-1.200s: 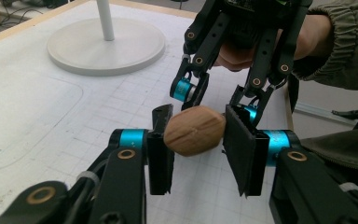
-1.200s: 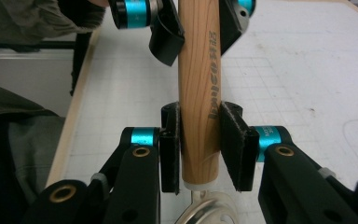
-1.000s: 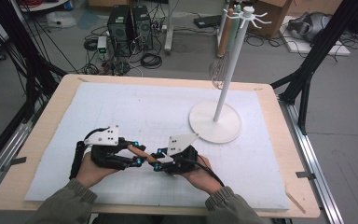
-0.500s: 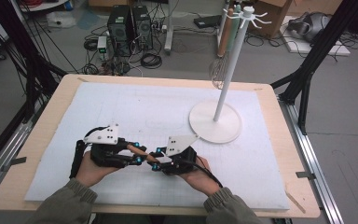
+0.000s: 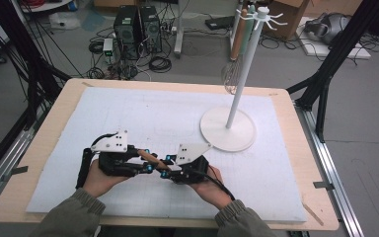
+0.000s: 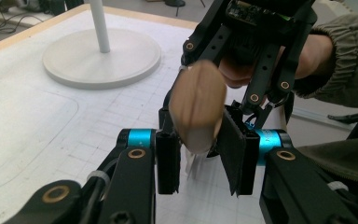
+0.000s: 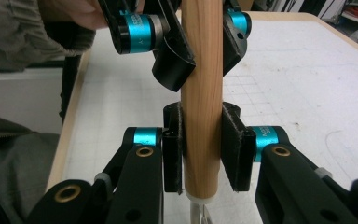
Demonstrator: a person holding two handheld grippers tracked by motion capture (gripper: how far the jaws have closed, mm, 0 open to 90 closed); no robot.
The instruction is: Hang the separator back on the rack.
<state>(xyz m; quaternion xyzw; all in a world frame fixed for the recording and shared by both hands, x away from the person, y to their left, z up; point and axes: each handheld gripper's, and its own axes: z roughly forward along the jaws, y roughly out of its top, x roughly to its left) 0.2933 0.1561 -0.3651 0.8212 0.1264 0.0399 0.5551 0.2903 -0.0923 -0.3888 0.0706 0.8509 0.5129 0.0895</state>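
Observation:
A round wooden handle [image 5: 148, 157] hangs just above the white mat between my two grippers, which face each other near the table's front edge. My left gripper [image 5: 149, 160] is shut on one end of it. In the left gripper view the handle's end [image 6: 197, 105] faces the camera between the left gripper [image 6: 200, 144] pads. My right gripper [image 5: 164, 167] grips the other part. In the right gripper view the handle [image 7: 202, 70] runs upright between the right gripper [image 7: 203, 140] pads, which have just been closing on it. The left gripper [image 7: 200, 51] clamps it farther up.
A white stand [image 5: 227, 129] with a round base and a tall pole stands at the back right of the mat. A wire whisk [image 5: 233, 74] hangs from its hooks. The table's wooden rim [image 5: 39, 148] borders the mat.

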